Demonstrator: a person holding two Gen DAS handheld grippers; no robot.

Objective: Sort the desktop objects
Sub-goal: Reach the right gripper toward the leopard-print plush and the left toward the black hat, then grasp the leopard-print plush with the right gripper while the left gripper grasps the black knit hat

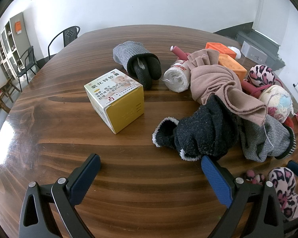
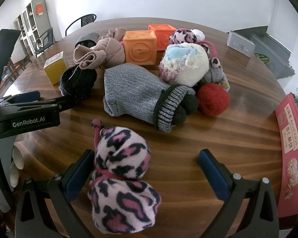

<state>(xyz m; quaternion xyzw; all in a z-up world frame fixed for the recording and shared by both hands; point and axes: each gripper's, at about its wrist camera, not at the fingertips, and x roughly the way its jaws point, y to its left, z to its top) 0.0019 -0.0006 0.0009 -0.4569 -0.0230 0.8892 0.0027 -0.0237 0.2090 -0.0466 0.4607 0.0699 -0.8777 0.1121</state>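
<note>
From the left wrist we see our left gripper (image 1: 149,178) low over the worktop (image 1: 59,129), released, jaws wide with nothing between them. Ahead, the box (image 1: 114,99) stands with one corner toward us.

From the right wrist, our right gripper (image 2: 147,170) is released too; the leopard sock (image 2: 123,178) lies between its jaws against the left finger (image 2: 79,176), its long axis running away from us.

"GenRobot.AI" on left gripper (image 2: 27,97)
</note>
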